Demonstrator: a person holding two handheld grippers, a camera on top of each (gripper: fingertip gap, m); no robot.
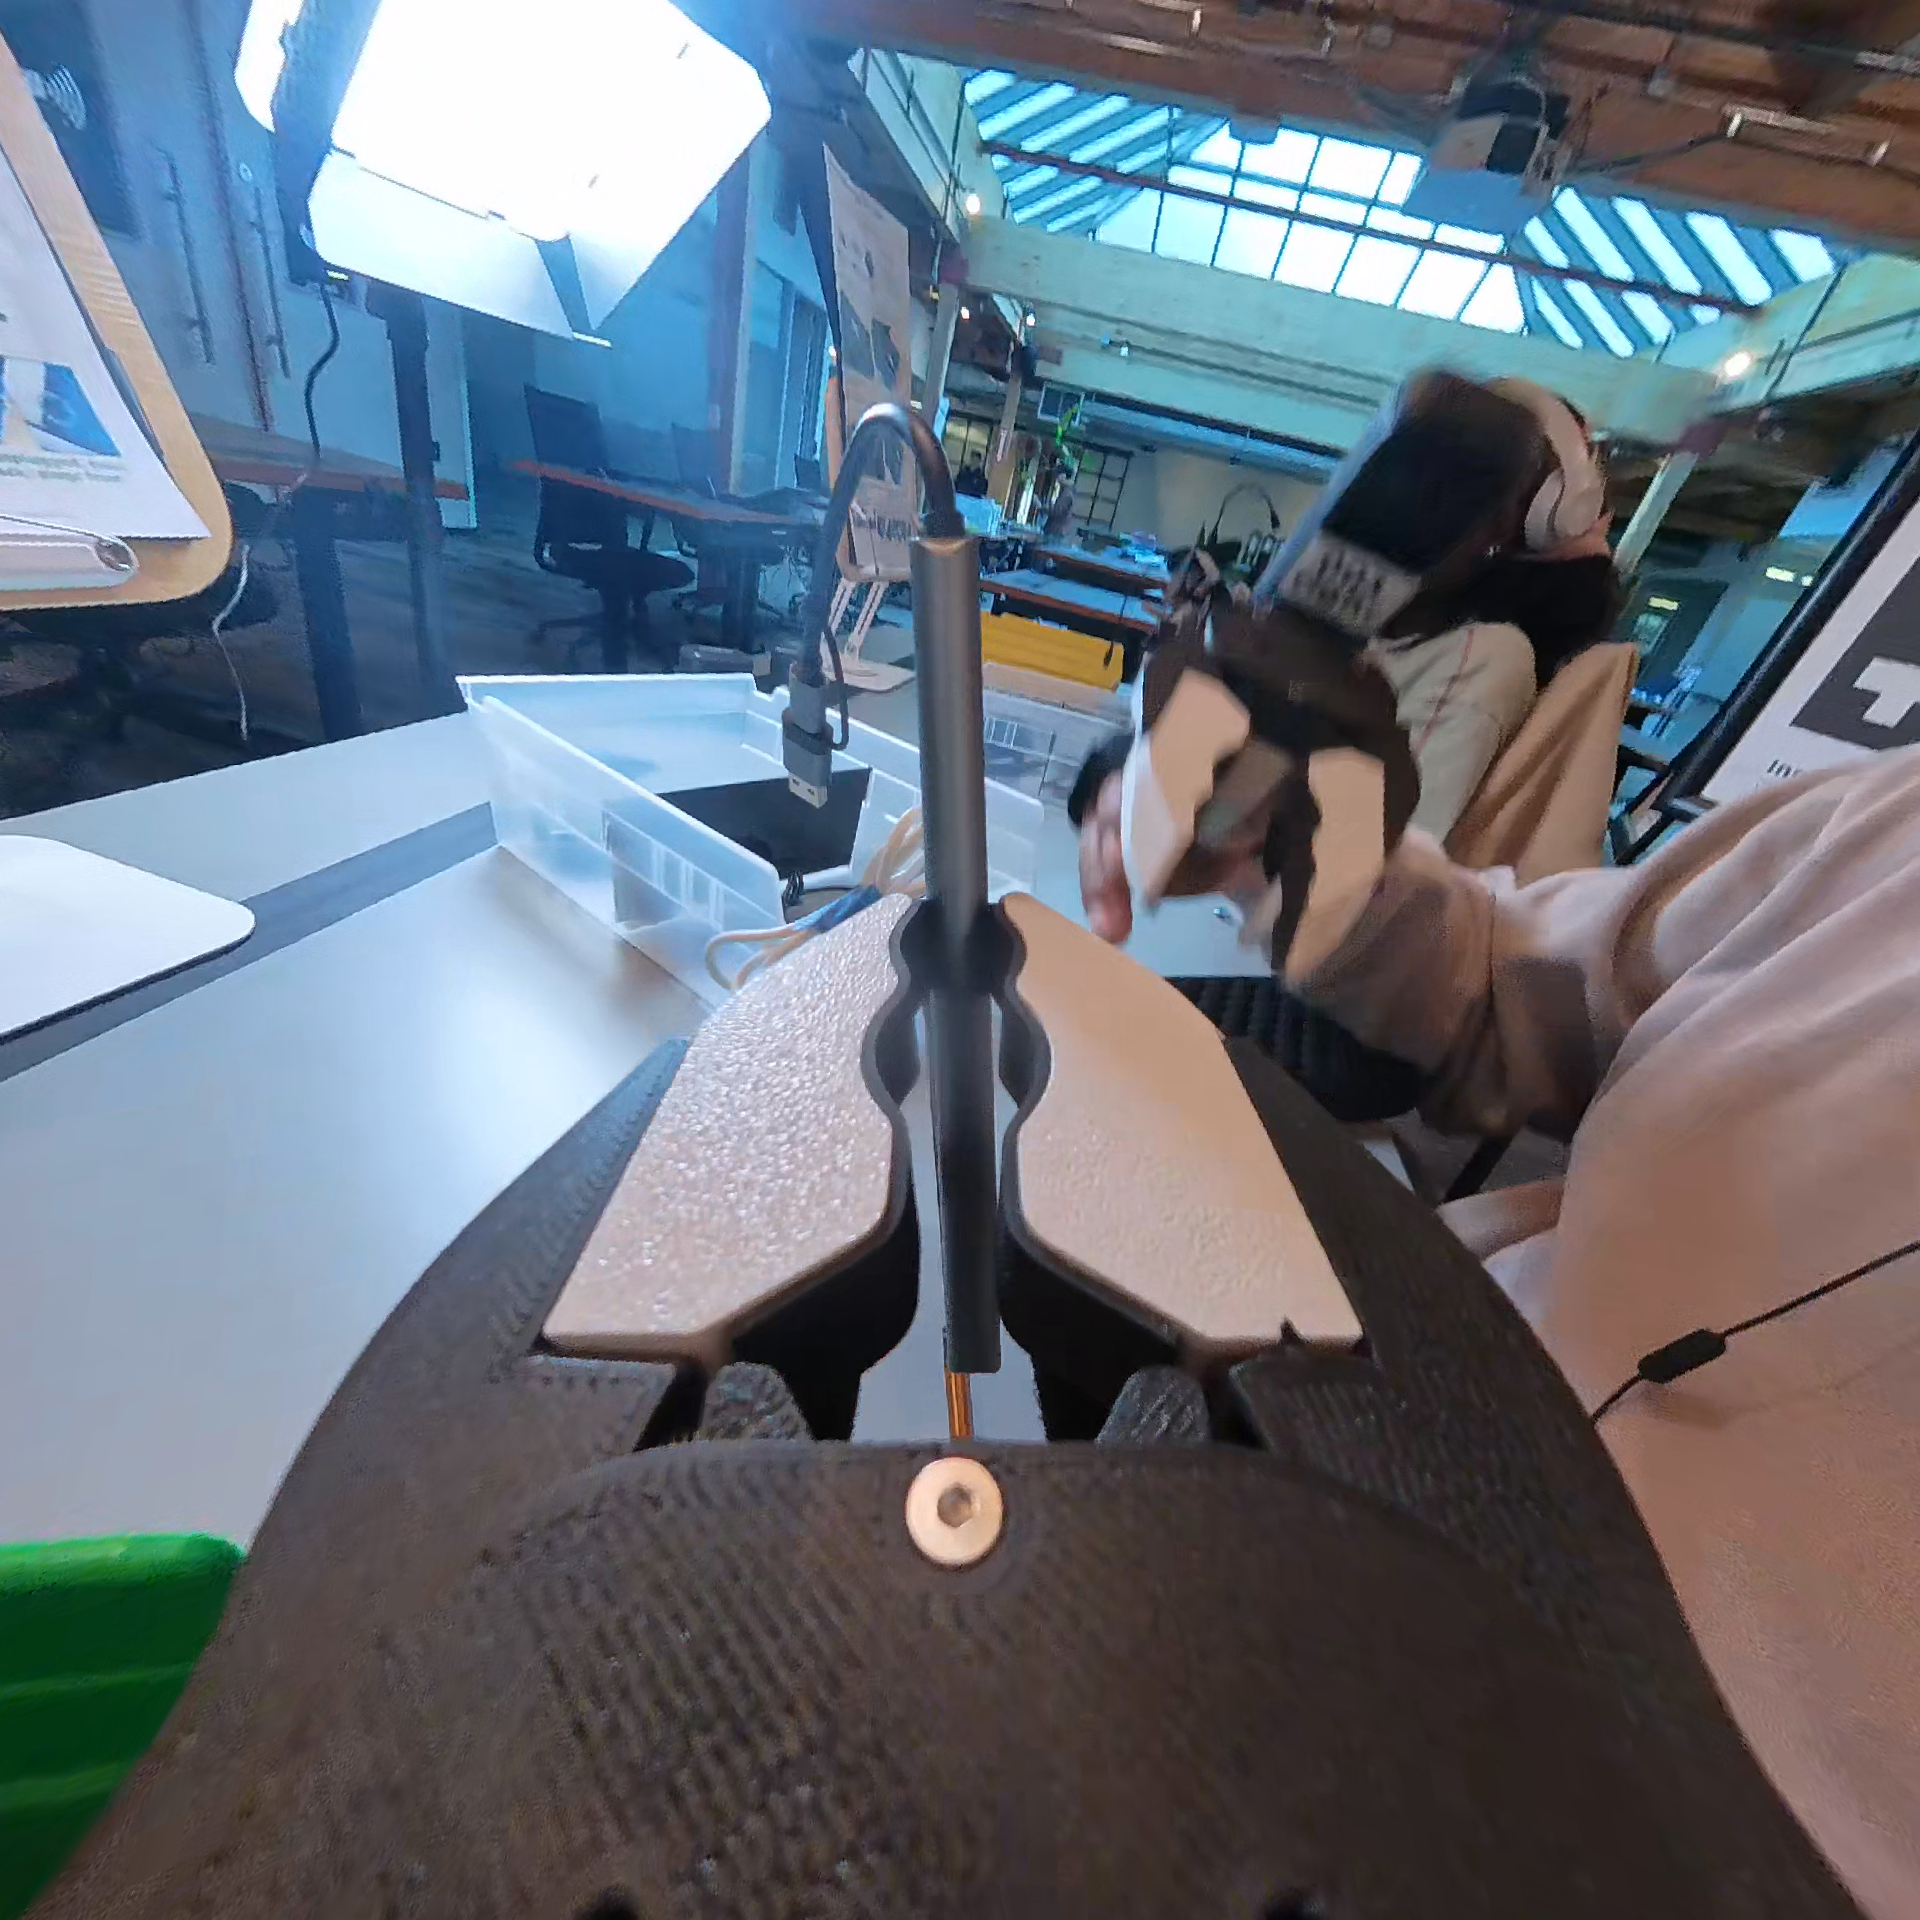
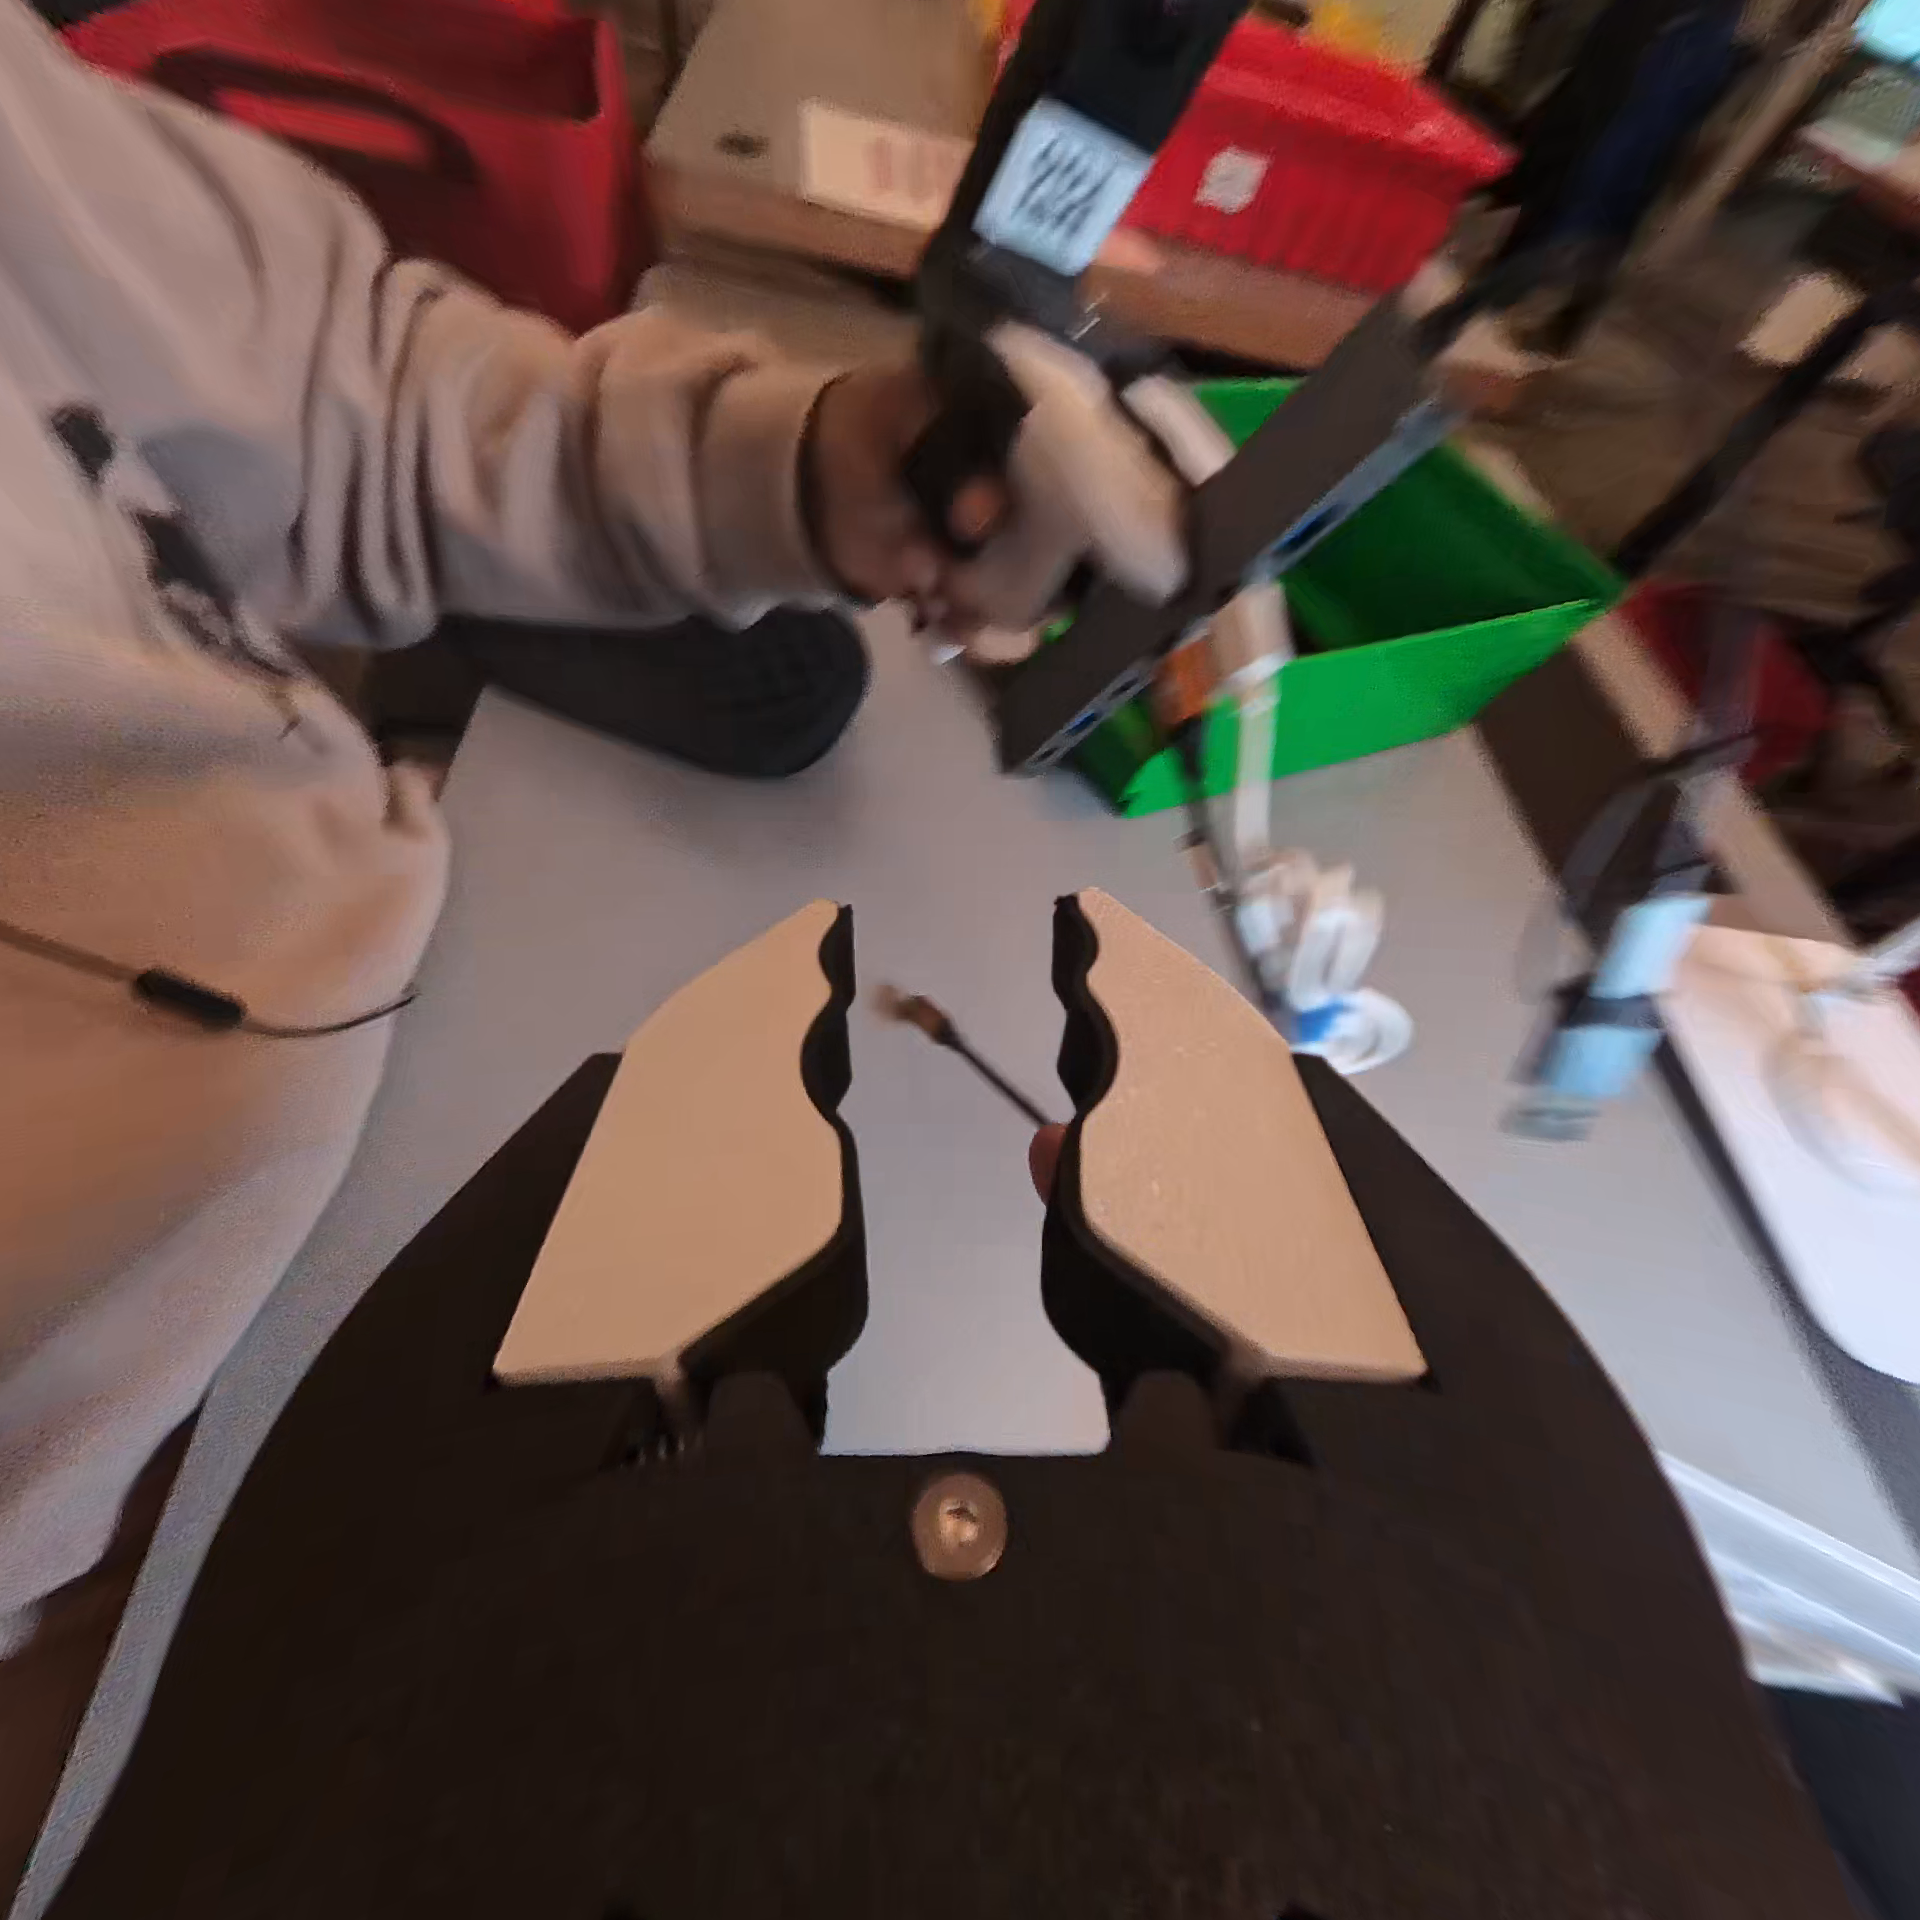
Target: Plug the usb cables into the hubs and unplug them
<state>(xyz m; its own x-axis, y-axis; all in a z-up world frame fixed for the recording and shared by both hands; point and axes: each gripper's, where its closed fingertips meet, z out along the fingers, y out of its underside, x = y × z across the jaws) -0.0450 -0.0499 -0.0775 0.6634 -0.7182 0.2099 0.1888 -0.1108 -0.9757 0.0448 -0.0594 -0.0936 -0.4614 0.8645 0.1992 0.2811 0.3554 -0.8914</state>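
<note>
My left gripper (image 1: 956,914) is shut on a slim grey USB hub (image 1: 948,727) and holds it upright, edge-on, above the grey table (image 1: 312,1143). The hub's own cable loops over its top and ends in a hanging USB plug (image 1: 805,753). My right gripper (image 2: 954,914) is open and empty over the table. A thin dark cable with a small plug (image 2: 935,1023) lies on the table in the gap between its fingers. The right wrist view, blurred, shows the left gripper (image 2: 1153,520) holding the hub (image 2: 1236,603), whose blue ports face the camera. The right gripper (image 1: 1236,821) also shows blurred in the left wrist view.
A clear plastic tray (image 1: 623,769) stands behind the hub. A green bin (image 2: 1434,644) sits beyond the hub, with a bundle of white cables (image 2: 1314,956) near it. A white tray (image 2: 1818,1122) lies at the right. A person sits behind the table (image 1: 1486,665). The tips of one gripper are about 10 cm away from the tips of the other.
</note>
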